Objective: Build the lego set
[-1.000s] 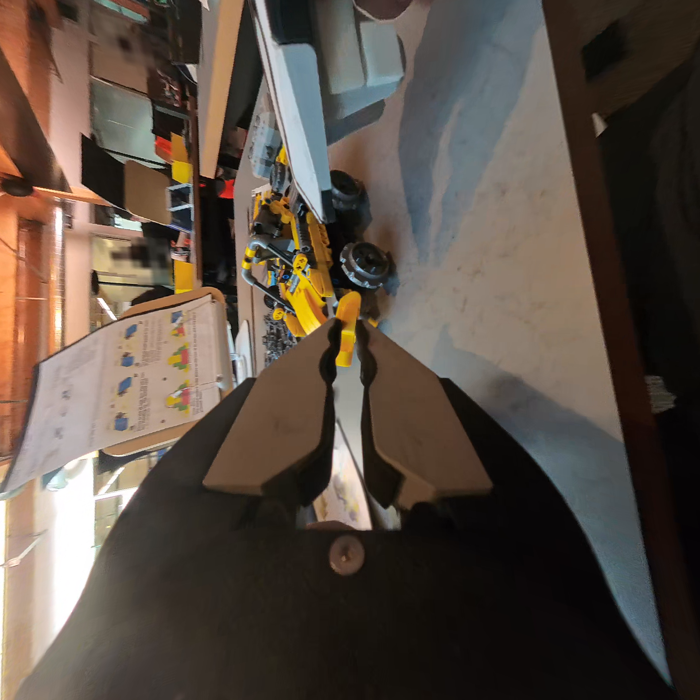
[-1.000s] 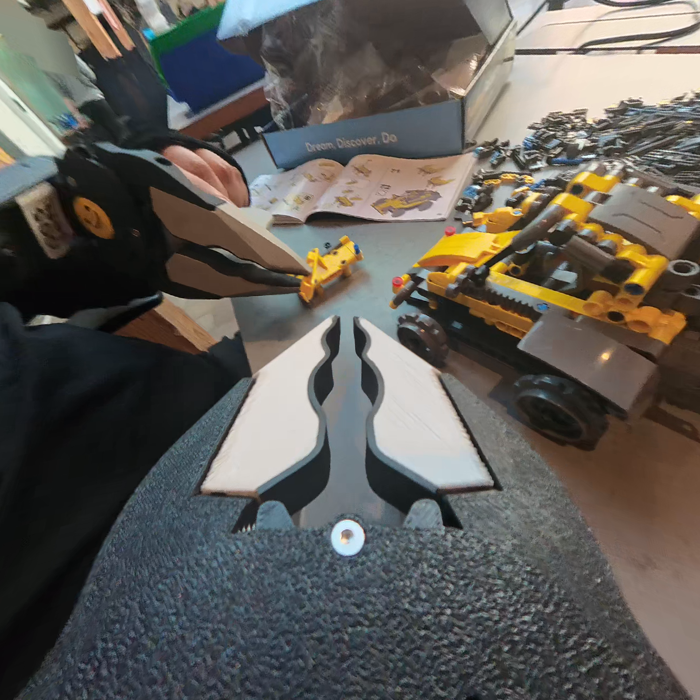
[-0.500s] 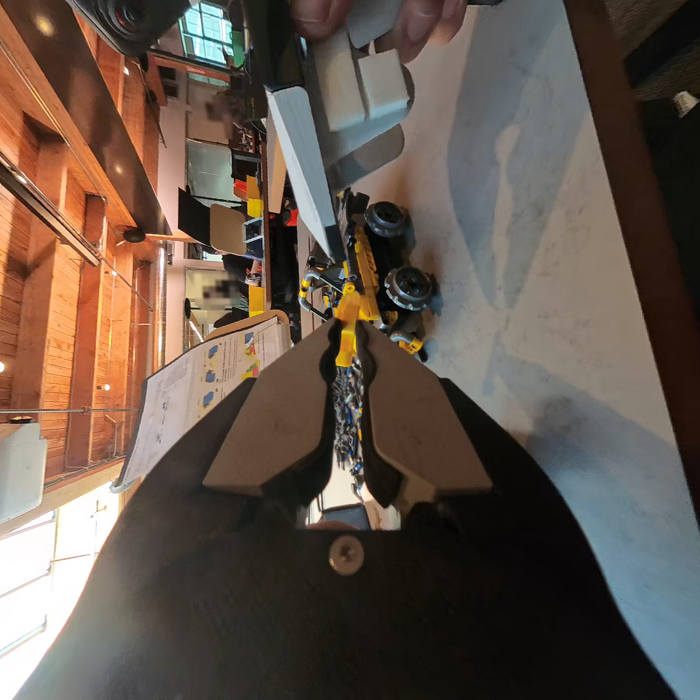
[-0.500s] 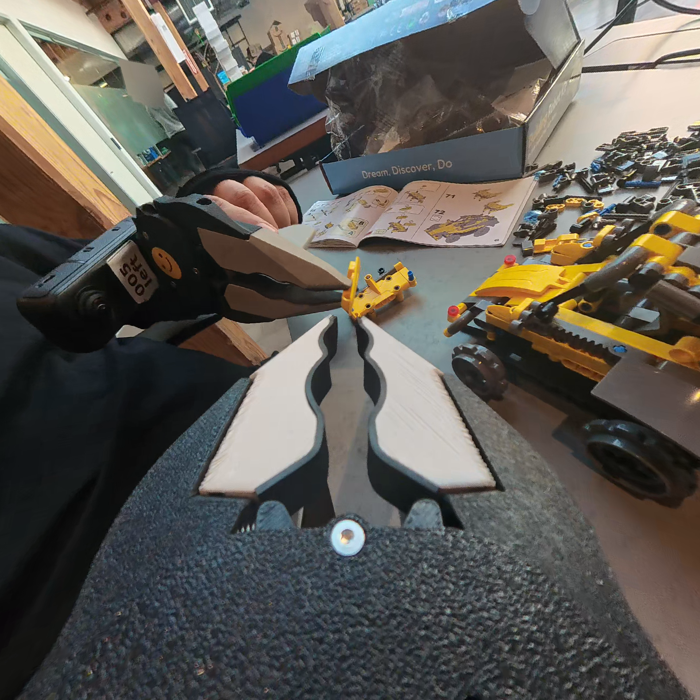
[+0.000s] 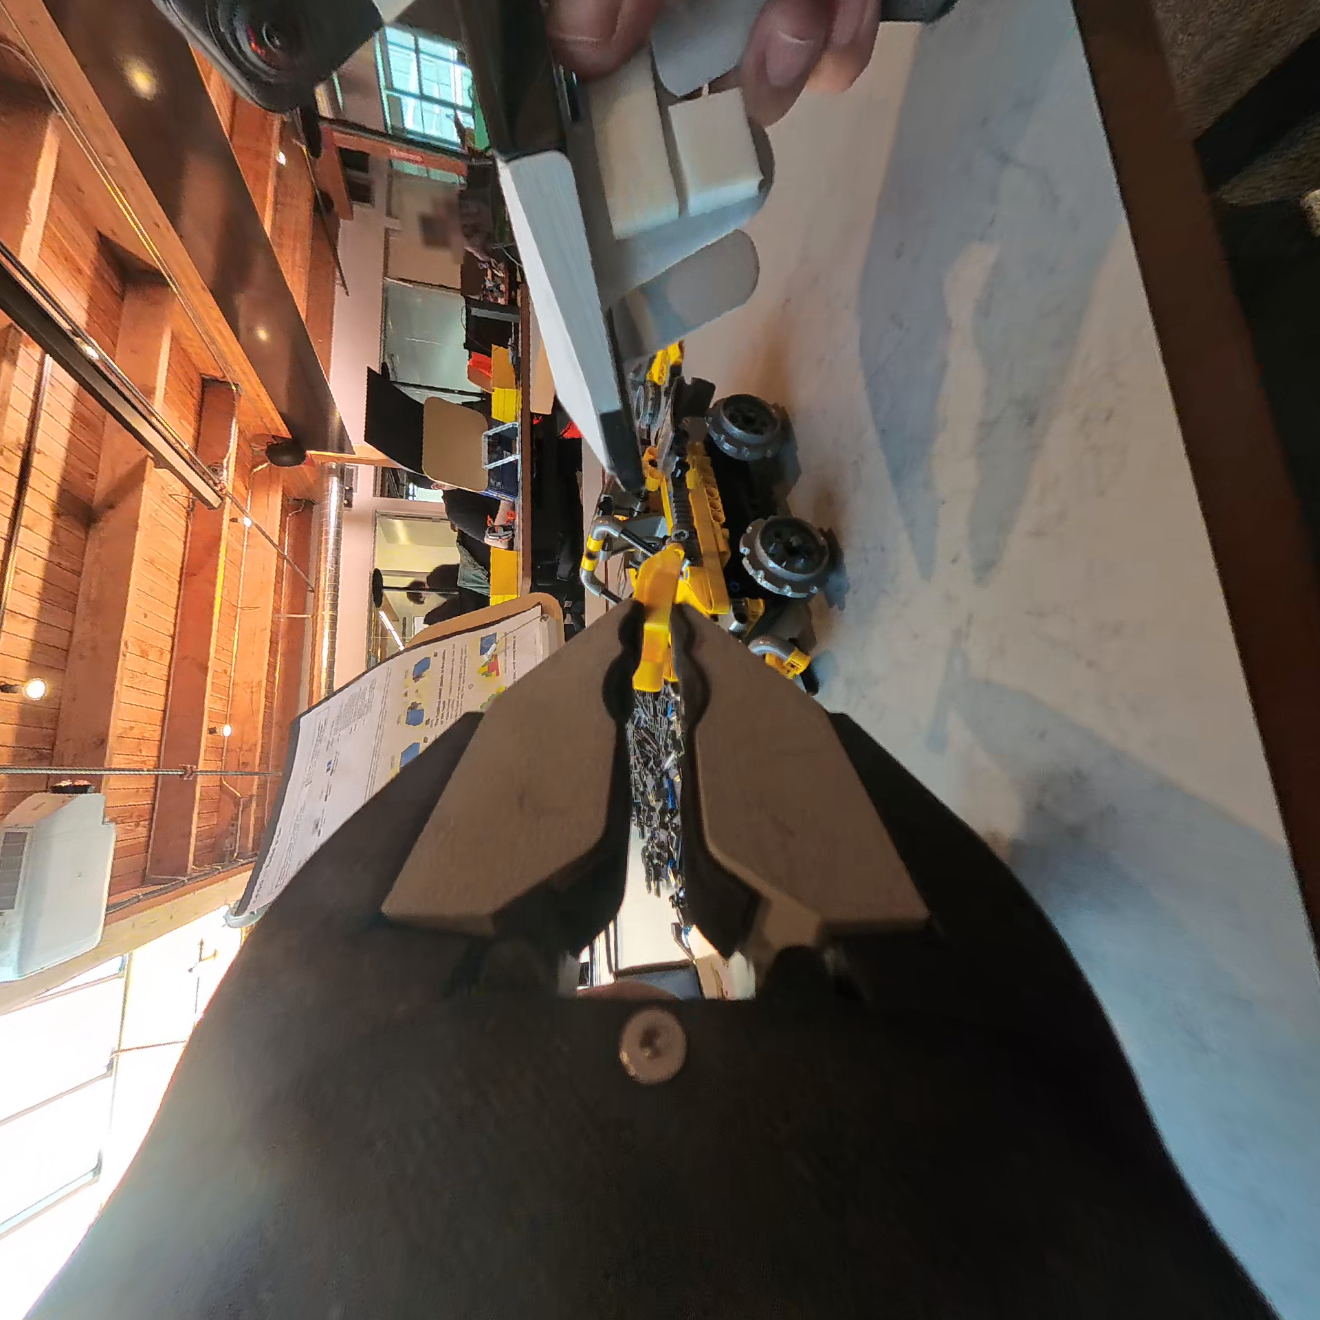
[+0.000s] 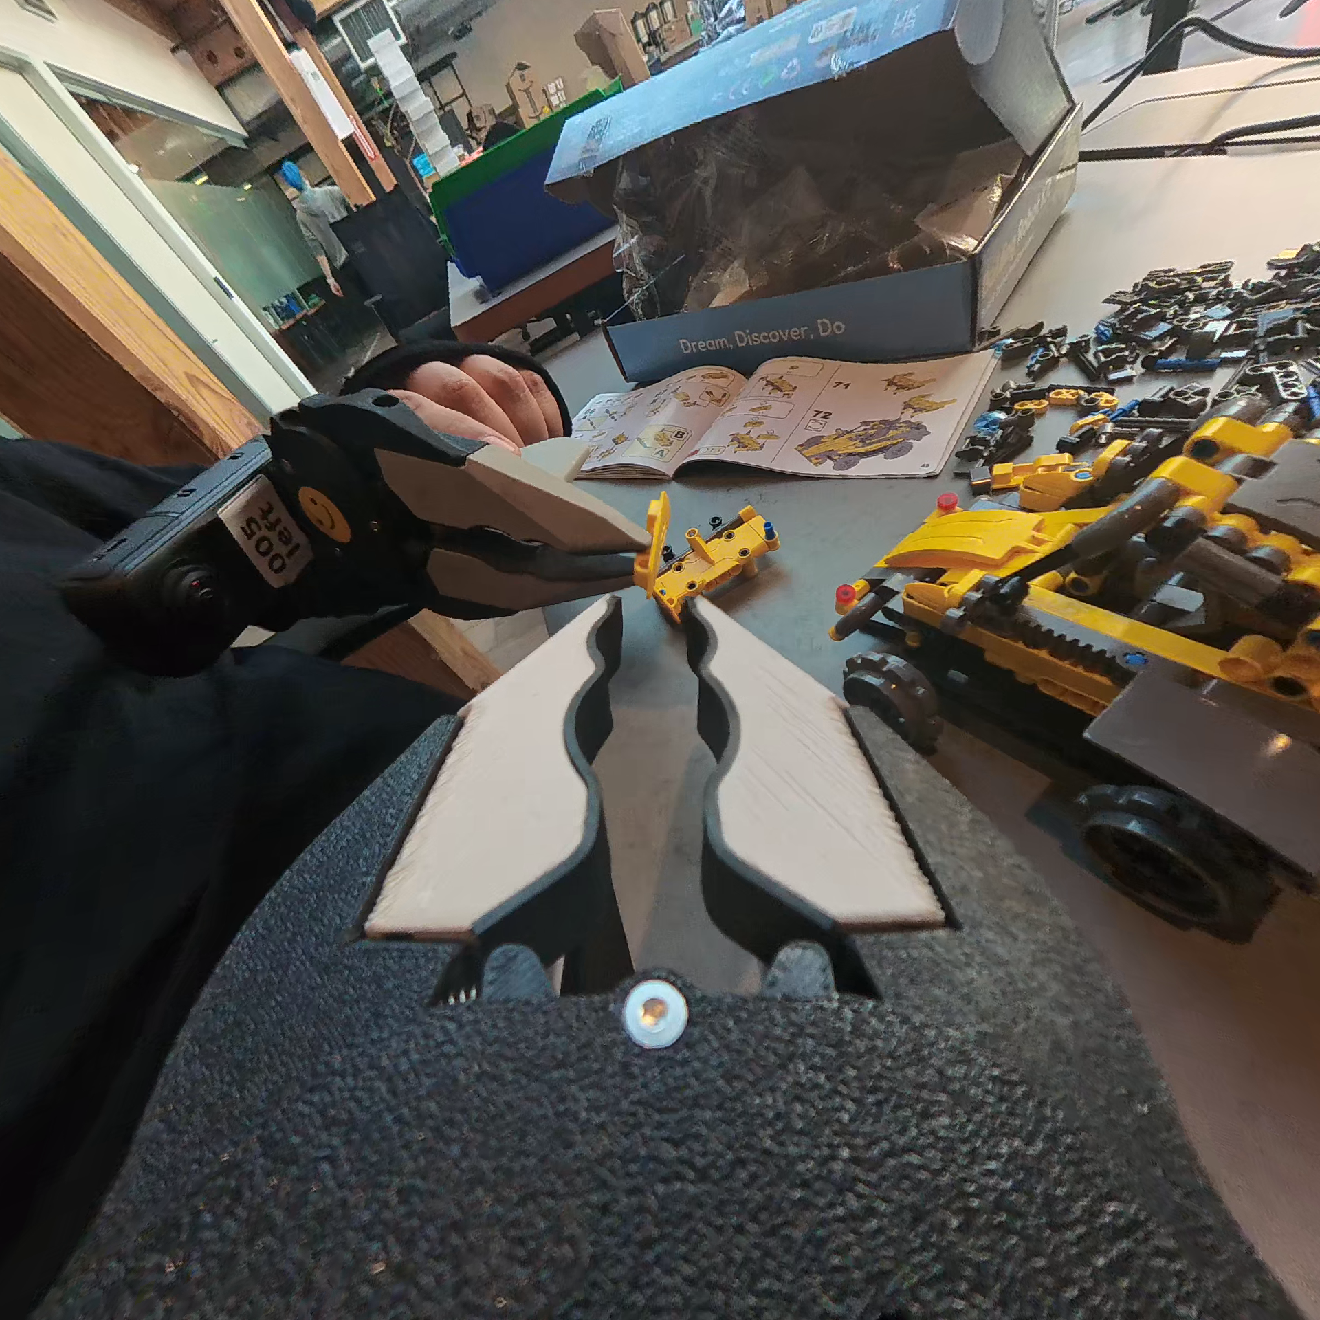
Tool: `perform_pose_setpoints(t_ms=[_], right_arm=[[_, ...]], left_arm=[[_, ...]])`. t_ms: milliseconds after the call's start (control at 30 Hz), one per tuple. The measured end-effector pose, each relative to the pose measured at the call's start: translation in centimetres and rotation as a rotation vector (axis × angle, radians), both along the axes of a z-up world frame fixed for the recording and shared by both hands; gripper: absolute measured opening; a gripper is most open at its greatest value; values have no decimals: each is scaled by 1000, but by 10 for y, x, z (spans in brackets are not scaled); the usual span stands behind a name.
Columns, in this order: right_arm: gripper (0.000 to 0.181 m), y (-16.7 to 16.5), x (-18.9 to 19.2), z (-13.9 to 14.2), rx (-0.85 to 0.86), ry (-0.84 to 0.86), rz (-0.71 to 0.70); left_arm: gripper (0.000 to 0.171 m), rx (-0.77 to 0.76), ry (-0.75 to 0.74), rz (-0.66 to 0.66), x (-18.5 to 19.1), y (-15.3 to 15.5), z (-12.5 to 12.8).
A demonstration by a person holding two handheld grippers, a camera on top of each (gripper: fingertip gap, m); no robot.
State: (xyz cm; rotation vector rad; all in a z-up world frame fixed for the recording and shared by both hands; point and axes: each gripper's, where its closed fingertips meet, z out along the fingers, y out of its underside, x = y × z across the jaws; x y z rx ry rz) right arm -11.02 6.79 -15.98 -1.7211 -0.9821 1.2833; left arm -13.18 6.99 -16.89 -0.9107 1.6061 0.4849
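Note:
My left gripper (image 5: 653, 618) is shut on a small yellow brick sub-assembly (image 5: 653, 607) with black and blue pins. It holds the piece by one end, above the dark table. In the right wrist view the left gripper (image 6: 638, 556) comes in from the left with the sub-assembly (image 6: 714, 561) sticking out to the right. My right gripper (image 6: 653, 603) is narrowly open and empty. Its tips are just below the sub-assembly, and the right tip is at the piece's lower corner. A part-built yellow and black brick car (image 6: 1071, 614) stands to the right; it also shows in the left wrist view (image 5: 721, 500).
An open instruction booklet (image 6: 786, 421) lies behind the sub-assembly, in front of an open blue box (image 6: 821, 328) holding plastic bags. A pile of loose black, blue and yellow parts (image 6: 1178, 336) lies at the back right. The table's wooden edge (image 5: 1178, 357) runs along the right. The grippers are tip to tip, or close to it.
My left gripper has lifted the yellow sub-assembly and brought it close to my right gripper's tips. My right gripper's jaws have opened a little. The car has not moved.

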Motion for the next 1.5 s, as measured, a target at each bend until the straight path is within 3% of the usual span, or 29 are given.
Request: perform_pose_setpoints(t_ms=[167,233,333,467,633,933,1500], right_arm=[[16,-2,5,0,5,-28,20],[18,-4,11,-11,37,-138,35],[20,12,33,-23,123,-300,-53],[18,14,44,-10,72,-203,-57],[12,-3,24,-4,17,-100,43],[18,-21,-8,-22,13,-172,114],[7,-26,-13,-30,26,-205,129]], left_arm=[[3,7,12,-16,-2,-6,-5],[4,7,35,-29,-2,-10,-13],[4,-15,47,-20,-6,-13,-26],[4,-14,36,-23,-4,-14,-30],[3,65,32,-57,6,-18,-21],[3,181,56,-84,14,-25,-16],[3,153,52,-90,20,-25,-22]])
